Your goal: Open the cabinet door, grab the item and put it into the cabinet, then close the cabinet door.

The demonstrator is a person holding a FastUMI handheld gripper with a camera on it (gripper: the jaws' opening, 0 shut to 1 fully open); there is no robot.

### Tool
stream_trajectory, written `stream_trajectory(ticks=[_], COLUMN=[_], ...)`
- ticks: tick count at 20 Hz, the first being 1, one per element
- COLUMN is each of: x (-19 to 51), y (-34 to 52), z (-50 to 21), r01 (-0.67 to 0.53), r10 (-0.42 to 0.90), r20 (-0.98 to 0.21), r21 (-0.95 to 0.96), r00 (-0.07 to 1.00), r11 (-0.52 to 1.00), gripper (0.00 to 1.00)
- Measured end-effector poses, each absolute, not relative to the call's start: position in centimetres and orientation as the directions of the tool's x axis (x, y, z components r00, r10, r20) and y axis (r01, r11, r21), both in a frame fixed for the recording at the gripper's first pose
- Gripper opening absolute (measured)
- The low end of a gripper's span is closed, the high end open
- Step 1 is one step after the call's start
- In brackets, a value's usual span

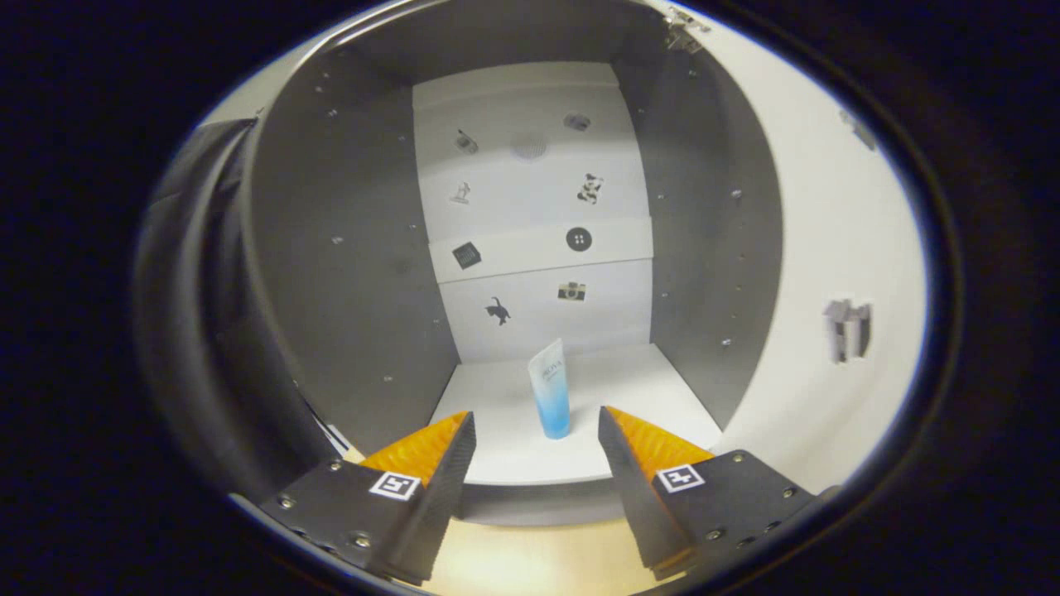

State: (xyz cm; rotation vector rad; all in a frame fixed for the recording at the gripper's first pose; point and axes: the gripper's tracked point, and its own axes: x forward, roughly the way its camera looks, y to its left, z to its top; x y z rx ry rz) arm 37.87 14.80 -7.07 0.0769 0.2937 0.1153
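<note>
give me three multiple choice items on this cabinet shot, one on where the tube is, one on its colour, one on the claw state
1. Where is the tube?
A. upright on the cabinet floor, beyond the claw
B. lying flat outside the cabinet
C. clamped between the claw's fingers

2. What colour is the tube?
A. red and black
B. white fading to blue
C. all green

3. What state is the claw in?
A. shut on the tube
B. shut on nothing
C. open, touching nothing

Answers:
1 A: it stands cap down on the white floor inside, ahead of the fingertips.
2 B: its top is white and its lower part and cap are blue.
3 C: the fingers are spread, with a gap on each side of the tube.
</note>
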Motion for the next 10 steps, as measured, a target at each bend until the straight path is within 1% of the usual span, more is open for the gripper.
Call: stream_trajectory(ticks=[2,4,10], x=[34.2,30.2,18.5], y=[14.9,14.5,10.7], z=[-4.9,-3.5,-1.8], r01=[-0.112,-0.115,-0.050], r10=[0.134,0.136,0.069], r20=[-0.228,-0.198,-0.186], r21=[0.109,0.117,0.108], r00=[0.964,0.971,0.980], r11=[0.988,0.987,0.993], gripper=[0.88,0.88,0.88])
